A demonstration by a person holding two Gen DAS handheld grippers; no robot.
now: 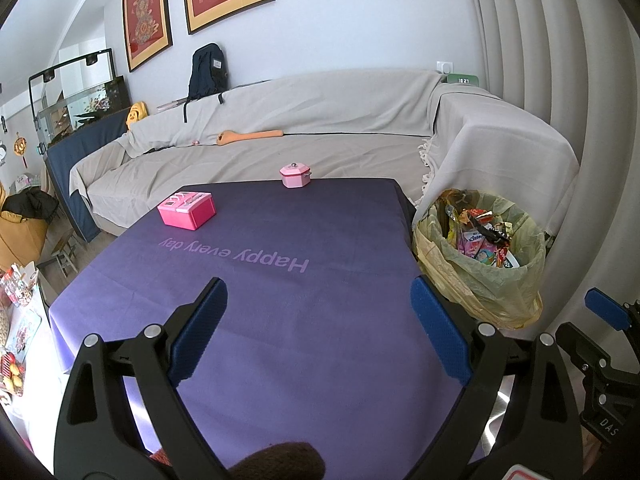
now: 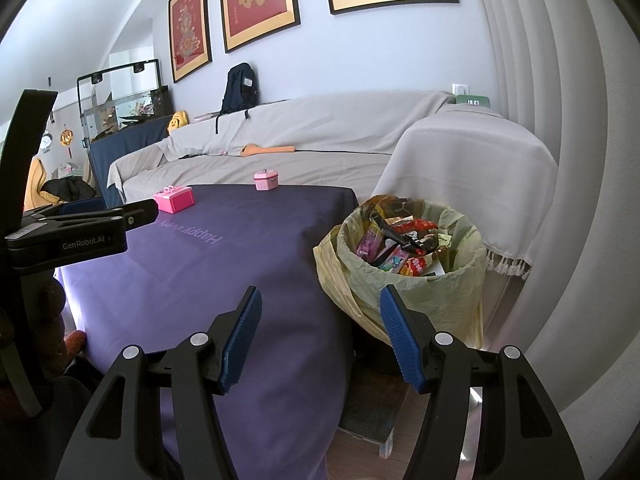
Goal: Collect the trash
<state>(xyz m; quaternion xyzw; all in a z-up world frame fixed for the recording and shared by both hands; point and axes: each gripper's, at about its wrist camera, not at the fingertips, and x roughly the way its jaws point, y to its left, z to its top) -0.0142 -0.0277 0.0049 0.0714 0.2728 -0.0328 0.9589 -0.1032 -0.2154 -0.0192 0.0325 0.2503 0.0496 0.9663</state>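
Note:
A bin lined with a yellow-green bag (image 1: pixel 486 280) (image 2: pixel 416 276) stands on the floor at the table's right edge, full of colourful snack wrappers (image 1: pixel 484 240) (image 2: pixel 404 244). My left gripper (image 1: pixel 318 304) is open and empty above the purple tablecloth (image 1: pixel 280 320). My right gripper (image 2: pixel 320 312) is open and empty, over the table's right corner beside the bin. Part of the right gripper (image 1: pixel 608 312) shows at the right of the left wrist view. The left gripper's body (image 2: pixel 80 228) shows at the left of the right wrist view.
A pink box (image 1: pixel 187 210) (image 2: pixel 175 199) and a small pink pot-shaped box (image 1: pixel 295 175) (image 2: pixel 266 179) sit at the table's far side. A grey-covered sofa (image 1: pixel 320 120) runs behind the table. Snack items (image 1: pixel 16 320) lie on a surface at the far left.

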